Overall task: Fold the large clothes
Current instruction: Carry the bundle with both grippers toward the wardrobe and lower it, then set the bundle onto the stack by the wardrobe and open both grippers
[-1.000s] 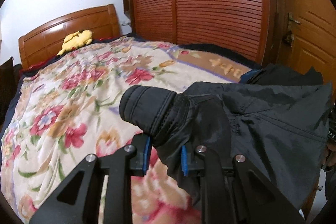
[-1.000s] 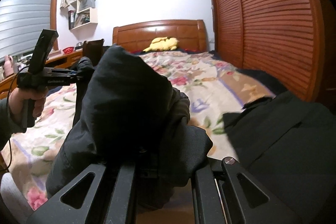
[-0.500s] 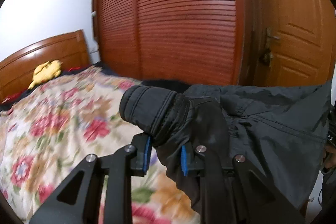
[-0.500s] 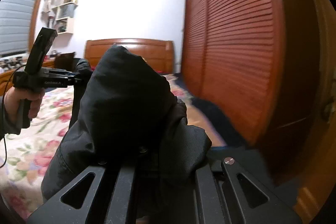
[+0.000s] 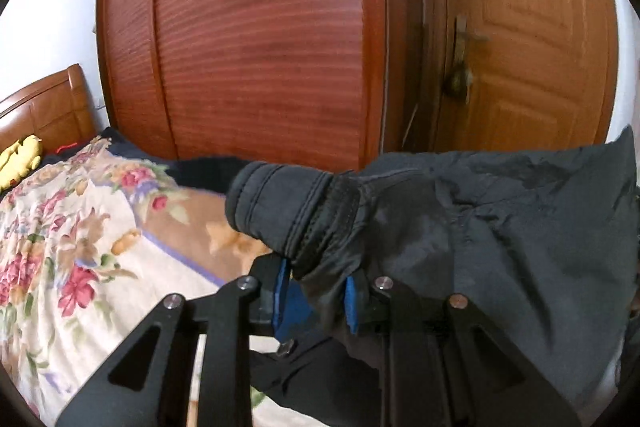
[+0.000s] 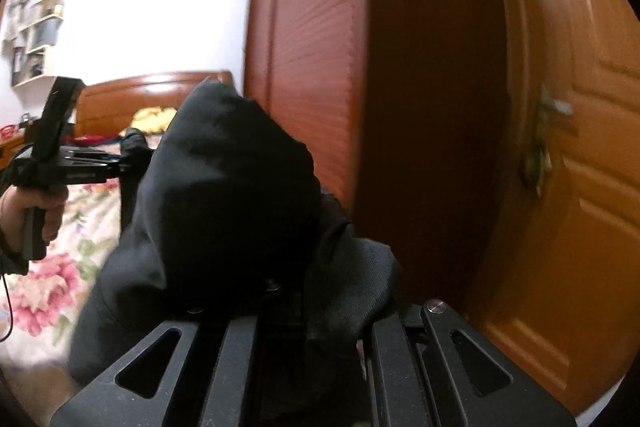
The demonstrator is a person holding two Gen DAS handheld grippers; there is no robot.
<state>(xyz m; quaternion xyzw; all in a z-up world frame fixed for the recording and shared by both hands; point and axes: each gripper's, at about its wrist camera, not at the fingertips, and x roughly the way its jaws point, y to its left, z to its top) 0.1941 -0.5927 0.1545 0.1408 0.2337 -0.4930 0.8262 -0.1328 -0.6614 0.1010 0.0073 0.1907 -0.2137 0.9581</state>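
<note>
A large black padded jacket [image 5: 500,227] hangs stretched in the air between my two grippers, above the foot of the bed. My left gripper [image 5: 316,295] is shut on the jacket near a ribbed cuff [image 5: 288,211], its blue pads pinching the fabric. My right gripper [image 6: 304,315] is shut on another bunched part of the jacket [image 6: 232,187], which hides its fingertips. The left gripper also shows in the right wrist view [image 6: 120,167], held in a hand at the left.
The bed with a floral quilt [image 5: 60,247] lies below and to the left, with a yellow plush toy [image 5: 18,159] by the wooden headboard. A slatted red-brown wardrobe [image 5: 260,47] and an orange wooden door [image 5: 520,47] stand close ahead.
Both grippers have swung to the right and upward with the jacket, from facing the bed to facing the wardrobe and door. Both grips are unchanged.
</note>
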